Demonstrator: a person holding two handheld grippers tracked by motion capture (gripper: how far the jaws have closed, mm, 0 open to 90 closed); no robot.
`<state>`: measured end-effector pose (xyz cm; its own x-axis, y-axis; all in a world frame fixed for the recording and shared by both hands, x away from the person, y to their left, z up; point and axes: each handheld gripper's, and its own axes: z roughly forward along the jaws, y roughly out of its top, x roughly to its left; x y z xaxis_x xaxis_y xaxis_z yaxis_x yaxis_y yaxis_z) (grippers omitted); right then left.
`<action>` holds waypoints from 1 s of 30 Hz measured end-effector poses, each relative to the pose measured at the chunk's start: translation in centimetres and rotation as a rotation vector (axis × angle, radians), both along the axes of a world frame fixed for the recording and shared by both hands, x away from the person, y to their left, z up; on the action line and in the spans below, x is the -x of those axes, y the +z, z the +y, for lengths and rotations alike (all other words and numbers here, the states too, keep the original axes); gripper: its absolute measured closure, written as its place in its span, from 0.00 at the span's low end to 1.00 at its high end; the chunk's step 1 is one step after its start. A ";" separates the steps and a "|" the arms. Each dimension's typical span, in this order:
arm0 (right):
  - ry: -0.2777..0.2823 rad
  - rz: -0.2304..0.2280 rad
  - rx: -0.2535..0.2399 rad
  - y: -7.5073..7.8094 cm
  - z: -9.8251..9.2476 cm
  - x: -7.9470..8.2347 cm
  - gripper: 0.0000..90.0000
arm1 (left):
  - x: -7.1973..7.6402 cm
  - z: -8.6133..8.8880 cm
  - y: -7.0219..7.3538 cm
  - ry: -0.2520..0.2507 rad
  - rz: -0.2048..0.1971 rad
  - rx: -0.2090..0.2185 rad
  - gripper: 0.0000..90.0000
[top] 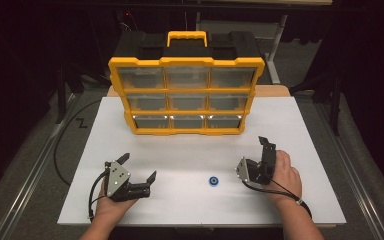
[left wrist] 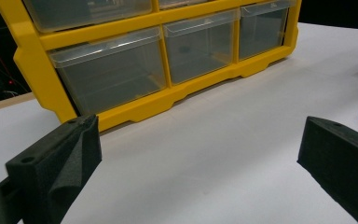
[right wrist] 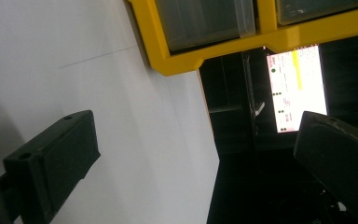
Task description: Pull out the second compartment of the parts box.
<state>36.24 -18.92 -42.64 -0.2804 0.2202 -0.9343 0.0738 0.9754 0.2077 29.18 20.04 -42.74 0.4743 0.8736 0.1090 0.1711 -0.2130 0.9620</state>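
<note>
Both grippers' jaws gape empty — blue wheel (top: 213, 181) lies on the table (top: 190, 150) between them; touching neither.

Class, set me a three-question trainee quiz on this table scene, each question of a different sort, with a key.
1. True or false: both hand-held grippers, left and right, stand open.
2. What lies on the table between them? A) red cup B) small blue wheel C) spoon
3. Fill in: the yellow organizer has ___ rows of clear drawers.

Key: 1 true; 2 B; 3 three.
</note>
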 end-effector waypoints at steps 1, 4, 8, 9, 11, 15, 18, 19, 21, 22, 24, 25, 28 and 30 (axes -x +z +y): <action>0.007 -0.004 0.024 0.0 0.0 0.0 0.01 | 0.0 0.0 0.0 0.000 0.001 0.001 0.00; 0.012 0.000 0.061 -0.1 0.2 -0.1 0.01 | -0.1 0.1 0.0 0.001 0.001 0.007 0.00; -0.002 -0.001 0.114 -0.2 0.4 -0.1 0.01 | -0.2 0.1 -0.2 -0.004 0.008 0.008 0.00; 0.002 -0.007 0.140 -0.2 0.5 -0.2 0.01 | -0.2 0.1 -0.2 -0.004 0.008 0.009 0.00; 0.004 -0.024 0.155 -0.2 0.6 -0.1 0.01 | -0.2 0.2 -0.2 -0.008 0.009 0.011 0.00; 0.007 -0.041 0.168 -0.1 0.8 -0.1 0.01 | -0.2 0.3 -0.3 -0.010 0.008 0.017 0.00; 0.012 -0.040 0.165 0.0 1.1 0.0 0.01 | -0.3 0.4 -0.3 -0.010 0.008 0.021 0.00; 0.012 -0.040 0.165 0.0 1.1 0.0 0.01 | -0.3 0.5 -0.2 -0.009 0.008 0.025 0.00; 0.009 -0.045 0.158 0.0 1.4 -0.1 0.01 | -0.2 0.5 -0.2 -0.009 0.003 0.029 0.00; 0.010 -0.043 0.151 -0.1 1.5 0.0 0.01 | -0.2 0.6 -0.2 -0.010 0.002 0.030 0.00; 0.020 -0.043 0.156 -0.1 1.9 0.0 0.02 | -0.1 0.5 -0.1 -0.011 -0.002 0.032 0.00; 0.020 -0.043 0.156 -0.1 1.9 0.0 0.02 | -0.1 0.5 -0.1 -0.011 -0.002 0.032 0.00; 0.035 -0.053 0.150 -0.2 2.2 0.1 0.02 | -0.2 0.5 -0.1 -0.012 -0.002 0.030 0.00; 0.031 -0.051 0.146 -0.1 2.4 0.1 0.04 | -0.3 0.4 -0.1 -0.012 -0.003 0.031 0.00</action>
<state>36.14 -16.51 -42.78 -0.2367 0.0734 -0.9688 0.0361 0.9971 0.0667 29.49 20.44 -42.86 0.4846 0.8708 0.0831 0.1662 -0.1849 0.9686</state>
